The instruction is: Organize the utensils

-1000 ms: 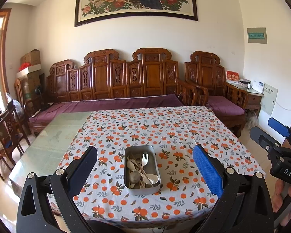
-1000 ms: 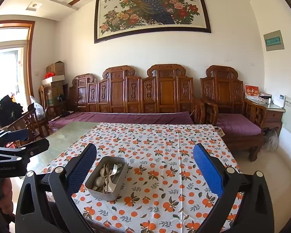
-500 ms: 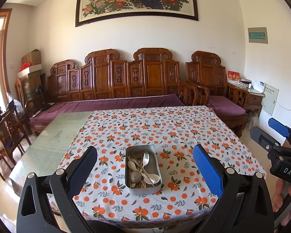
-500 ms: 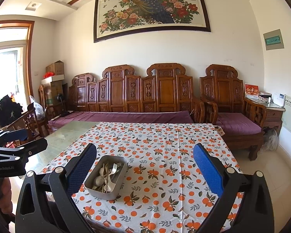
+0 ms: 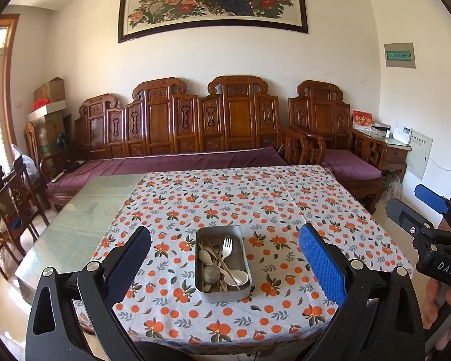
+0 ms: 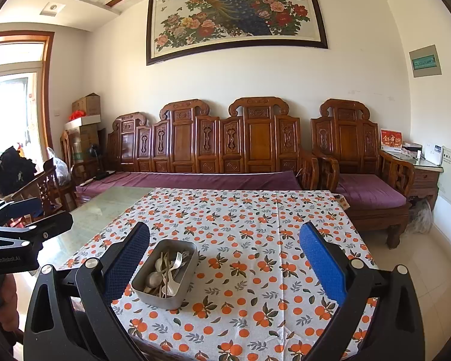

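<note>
Left wrist view: a rectangular metal tin (image 5: 222, 263) of spoons, a fork and chopsticks sits on the orange-print cloth of the worktop (image 5: 285, 210), between the widely spread, empty left tool (image 5: 224, 258); the right tool (image 5: 427, 231) reads "DAS". Right wrist view: the right tool (image 6: 225, 261) is spread, empty; the tin (image 6: 165, 273) lies beside its left finger; the left tool (image 6: 18, 234), reading "GenRobot.AI", is apart.

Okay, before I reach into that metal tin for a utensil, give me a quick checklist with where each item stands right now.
1. Left gripper open: ok, fingers spread wide.
2. Right gripper open: ok, and nothing held.
3. Left gripper lined up with the metal tin: ok, tin sits between its fingers in the left wrist view.
4. White fork reachable: ok, it lies on top of the pile.
5. Chopsticks free: not ok, crossed over the spoons.
6. Tin steady on the tablecloth: cannot tell, nothing holds it.
</note>
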`<state>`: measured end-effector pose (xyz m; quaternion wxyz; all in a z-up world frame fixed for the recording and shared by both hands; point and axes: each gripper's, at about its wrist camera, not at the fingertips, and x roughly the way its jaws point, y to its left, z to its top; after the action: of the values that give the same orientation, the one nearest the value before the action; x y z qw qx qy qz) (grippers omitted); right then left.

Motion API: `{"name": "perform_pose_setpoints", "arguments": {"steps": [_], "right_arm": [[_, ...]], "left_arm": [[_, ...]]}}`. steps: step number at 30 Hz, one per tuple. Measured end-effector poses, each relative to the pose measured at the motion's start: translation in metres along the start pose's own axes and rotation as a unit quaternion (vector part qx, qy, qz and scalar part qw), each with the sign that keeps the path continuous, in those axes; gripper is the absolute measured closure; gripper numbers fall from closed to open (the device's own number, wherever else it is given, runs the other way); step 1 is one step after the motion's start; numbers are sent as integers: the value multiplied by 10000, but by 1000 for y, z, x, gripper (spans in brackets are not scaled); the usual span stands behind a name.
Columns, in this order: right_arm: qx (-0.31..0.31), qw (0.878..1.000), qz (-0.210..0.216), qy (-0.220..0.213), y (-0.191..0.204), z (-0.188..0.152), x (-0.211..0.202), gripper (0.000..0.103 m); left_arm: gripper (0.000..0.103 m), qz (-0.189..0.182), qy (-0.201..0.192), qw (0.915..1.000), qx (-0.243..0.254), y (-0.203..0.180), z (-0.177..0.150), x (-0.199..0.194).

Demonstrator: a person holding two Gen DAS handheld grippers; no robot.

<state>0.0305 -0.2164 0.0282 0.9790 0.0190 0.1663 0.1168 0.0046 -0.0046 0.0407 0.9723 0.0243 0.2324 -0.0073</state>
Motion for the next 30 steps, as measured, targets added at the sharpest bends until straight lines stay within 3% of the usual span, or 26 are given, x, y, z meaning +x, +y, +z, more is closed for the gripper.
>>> {"name": "perform_pose_setpoints", "arguments": {"steps": [30], "right_arm": [[12, 10000, 4, -1, 0, 0, 0, 3]], "left_arm": [[8, -7, -36, 10000, -11, 0, 2, -1]]}}
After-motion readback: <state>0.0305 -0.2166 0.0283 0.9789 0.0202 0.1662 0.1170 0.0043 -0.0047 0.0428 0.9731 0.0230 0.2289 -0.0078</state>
